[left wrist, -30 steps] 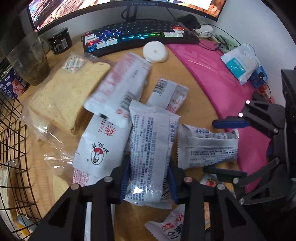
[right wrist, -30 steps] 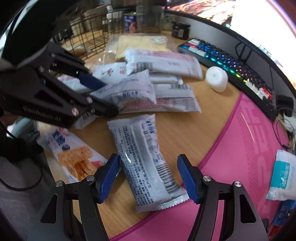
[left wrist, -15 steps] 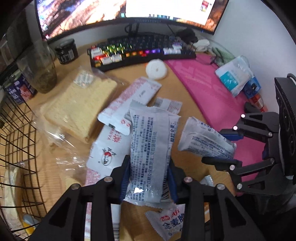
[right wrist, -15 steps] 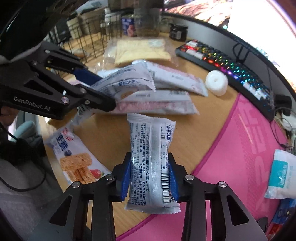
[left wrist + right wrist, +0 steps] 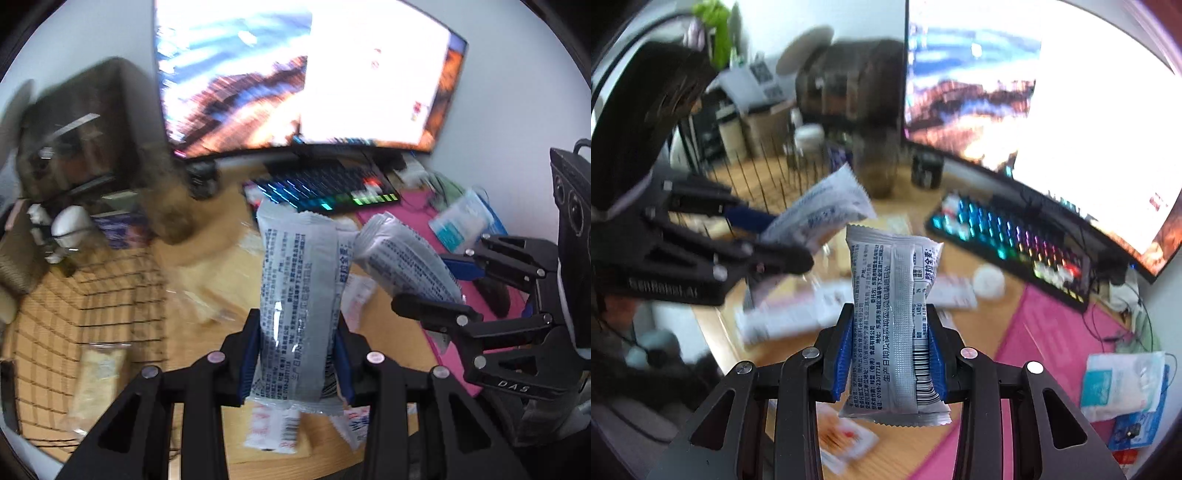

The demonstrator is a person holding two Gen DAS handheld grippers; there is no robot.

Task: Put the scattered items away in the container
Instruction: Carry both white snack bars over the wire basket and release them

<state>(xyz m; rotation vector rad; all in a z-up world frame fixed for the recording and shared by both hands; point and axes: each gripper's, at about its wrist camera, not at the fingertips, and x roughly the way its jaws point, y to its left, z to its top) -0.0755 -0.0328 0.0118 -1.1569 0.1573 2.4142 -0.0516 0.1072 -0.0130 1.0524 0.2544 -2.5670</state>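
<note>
Fingers of both grippers, left gripper (image 5: pixel 295 354) and right gripper (image 5: pixel 890 354), clamp light, crinkly silver snack packets (image 5: pixel 299 295) (image 5: pixel 894 317) mid-body; wire basket (image 5: pixel 74 295) lies at 9 o'clock.

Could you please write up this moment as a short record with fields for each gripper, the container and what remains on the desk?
left gripper: shut on a grey snack packet, held clear of the desk
right gripper: shut on a second grey snack packet, also lifted
container: black wire basket at the left, with one clear-wrapped item inside
left on the wooden desk: several white snack packets, blurred
background: RGB keyboard, curved monitor, pink desk mat
</note>
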